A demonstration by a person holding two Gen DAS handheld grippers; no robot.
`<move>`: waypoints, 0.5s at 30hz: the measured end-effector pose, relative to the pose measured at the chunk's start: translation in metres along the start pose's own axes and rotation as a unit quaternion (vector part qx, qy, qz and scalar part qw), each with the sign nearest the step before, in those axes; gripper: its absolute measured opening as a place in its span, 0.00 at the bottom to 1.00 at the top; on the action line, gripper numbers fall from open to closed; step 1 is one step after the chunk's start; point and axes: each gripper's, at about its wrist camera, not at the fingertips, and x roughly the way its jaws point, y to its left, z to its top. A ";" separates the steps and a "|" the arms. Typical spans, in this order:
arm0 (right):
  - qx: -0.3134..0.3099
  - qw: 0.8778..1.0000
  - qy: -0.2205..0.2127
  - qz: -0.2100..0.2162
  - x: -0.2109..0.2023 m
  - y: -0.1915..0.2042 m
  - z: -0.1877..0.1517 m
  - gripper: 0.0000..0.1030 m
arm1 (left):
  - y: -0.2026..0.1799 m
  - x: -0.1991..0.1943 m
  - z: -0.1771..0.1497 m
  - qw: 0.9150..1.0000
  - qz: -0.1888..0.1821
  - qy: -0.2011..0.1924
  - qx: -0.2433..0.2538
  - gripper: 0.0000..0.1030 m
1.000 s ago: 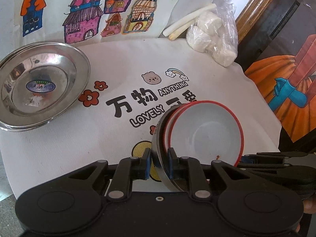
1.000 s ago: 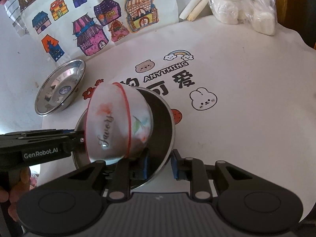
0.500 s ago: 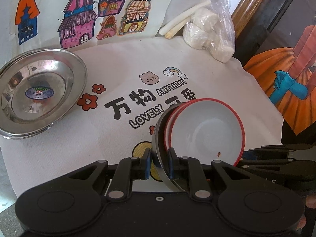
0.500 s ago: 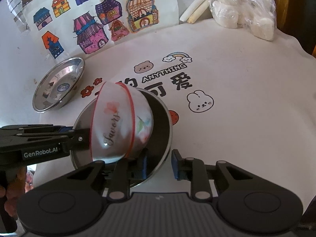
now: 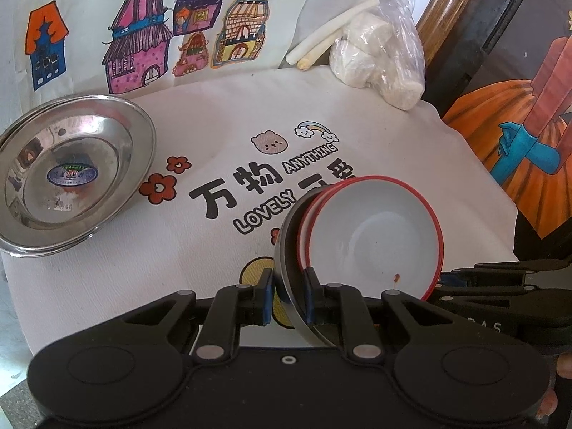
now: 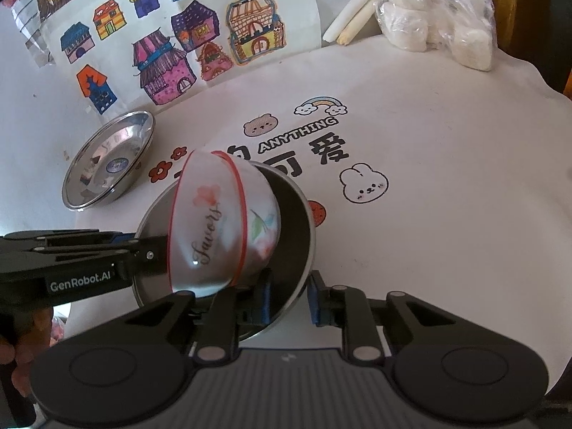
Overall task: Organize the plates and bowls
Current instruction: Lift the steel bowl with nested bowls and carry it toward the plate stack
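Two nested white bowls with red rims [image 5: 375, 239] [image 6: 221, 225] lie tilted on their side inside a steel plate [image 5: 286, 254] [image 6: 296, 236], which is held up on edge above the cloth. My left gripper [image 5: 287, 295] is shut on the plate's rim. My right gripper [image 6: 291, 296] straddles the opposite rim with a visible gap at the outer pad, so it stands open. A stack of steel plates [image 5: 71, 171] [image 6: 111, 164] rests on the cloth at the left.
A white printed cloth [image 5: 214, 125] covers the table. A plastic bag of white lumps [image 5: 379, 60] [image 6: 439, 25] and two pale sticks [image 5: 329, 39] lie at the far edge. A house drawing [image 6: 171, 43] stands behind. The table drops off at the right.
Both grippers with the plate and bowls have shifted slightly; the plate stack at the left appears a little lower and closer in the left wrist view. Grips look unchanged.
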 end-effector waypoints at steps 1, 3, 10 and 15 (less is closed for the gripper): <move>0.003 1.000 -0.001 0.002 0.000 -0.001 0.000 0.22 | 0.000 0.000 0.000 1.000 0.001 -0.001 0.001 0.17; 0.007 1.000 -0.002 0.004 -0.001 -0.002 -0.001 0.22 | -0.001 -0.001 0.000 1.000 0.000 -0.002 0.000 0.17; 0.027 0.999 0.000 0.017 -0.002 -0.007 -0.002 0.22 | -0.003 -0.005 0.002 1.000 -0.002 -0.010 0.000 0.17; 0.027 0.999 -0.005 0.023 -0.002 -0.007 -0.003 0.22 | -0.003 -0.010 0.004 1.000 -0.002 -0.018 0.001 0.17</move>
